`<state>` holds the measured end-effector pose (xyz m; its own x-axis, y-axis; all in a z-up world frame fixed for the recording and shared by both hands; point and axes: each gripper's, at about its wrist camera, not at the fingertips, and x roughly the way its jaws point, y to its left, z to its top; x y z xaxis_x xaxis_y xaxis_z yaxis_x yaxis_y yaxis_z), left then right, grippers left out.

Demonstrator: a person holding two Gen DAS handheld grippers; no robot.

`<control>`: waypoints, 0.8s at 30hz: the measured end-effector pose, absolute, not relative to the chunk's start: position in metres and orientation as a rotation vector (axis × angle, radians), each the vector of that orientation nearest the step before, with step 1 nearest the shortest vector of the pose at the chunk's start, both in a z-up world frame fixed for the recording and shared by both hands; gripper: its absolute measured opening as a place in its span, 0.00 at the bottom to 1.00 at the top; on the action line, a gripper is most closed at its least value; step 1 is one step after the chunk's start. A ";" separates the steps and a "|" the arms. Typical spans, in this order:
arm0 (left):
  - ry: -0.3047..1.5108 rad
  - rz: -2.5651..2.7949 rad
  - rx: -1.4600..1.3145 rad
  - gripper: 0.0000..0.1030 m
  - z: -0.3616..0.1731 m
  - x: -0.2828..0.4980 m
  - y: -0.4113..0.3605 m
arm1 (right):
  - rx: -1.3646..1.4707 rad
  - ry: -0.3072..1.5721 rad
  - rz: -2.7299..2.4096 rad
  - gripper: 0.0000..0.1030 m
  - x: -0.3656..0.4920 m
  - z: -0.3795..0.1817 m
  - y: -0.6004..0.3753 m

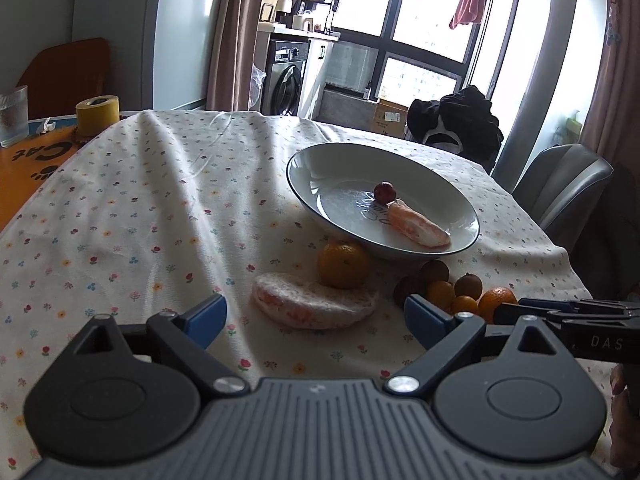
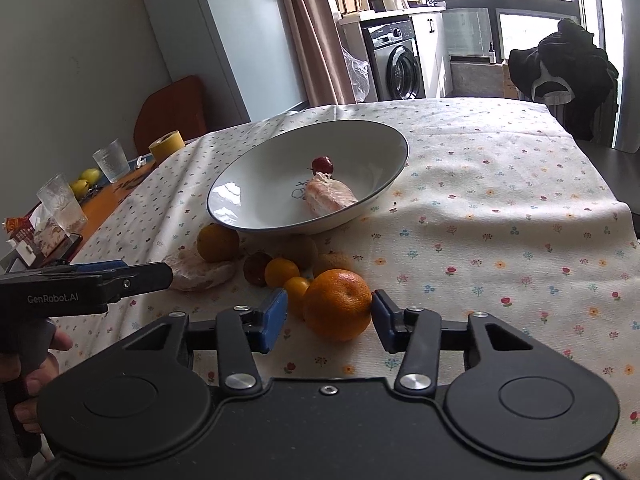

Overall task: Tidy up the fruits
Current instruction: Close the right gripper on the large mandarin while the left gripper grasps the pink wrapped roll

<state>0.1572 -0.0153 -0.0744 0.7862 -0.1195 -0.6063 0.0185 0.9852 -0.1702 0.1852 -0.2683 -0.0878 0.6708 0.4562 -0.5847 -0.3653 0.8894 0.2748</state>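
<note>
A white bowl (image 1: 320,160) (image 2: 403,148) on the flowered cloth holds a small red fruit (image 1: 385,192) (image 2: 322,165) and a peeled pomelo segment (image 1: 418,226) (image 2: 330,198). In front of the bowl lie an orange (image 1: 343,264) (image 2: 217,242), a second pomelo wedge (image 1: 312,300) (image 2: 200,272), kumquats (image 1: 440,294) (image 2: 281,272) and brown round fruits (image 1: 468,284) (image 2: 332,260). My left gripper (image 1: 314,314) (image 2: 140,274) is open, its jaws either side of the wedge's near edge. My right gripper (image 2: 326,314) (image 1: 512,306) is open around a larger orange (image 2: 337,305) (image 1: 497,298); the right pad touches it, the left stands off.
At the table's left are drinking glasses (image 2: 111,160), a yellow tape roll (image 1: 98,114) (image 2: 167,145) and an orange mat (image 1: 28,168). A chair draped with black clothing (image 1: 456,120) and a grey chair (image 1: 560,188) stand along the far and right edges.
</note>
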 end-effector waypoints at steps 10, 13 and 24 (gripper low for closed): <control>0.693 -0.076 -0.133 0.93 -0.087 0.176 -0.021 | 0.154 0.732 0.479 0.37 0.195 -0.094 -0.272; 0.697 -0.074 -0.123 0.93 -0.090 0.180 -0.023 | 0.151 0.732 0.472 0.37 0.195 -0.092 -0.273; 0.712 -0.071 -0.071 0.93 -0.100 0.192 -0.032 | 0.177 0.731 0.446 0.37 0.198 -0.093 -0.283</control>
<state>0.1920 -0.0319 -0.1004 0.7551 -0.0893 -0.6495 0.0408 0.9952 -0.0894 0.1980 -0.2831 -0.0935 0.6559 0.4522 -0.6044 -0.3307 0.8919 0.3085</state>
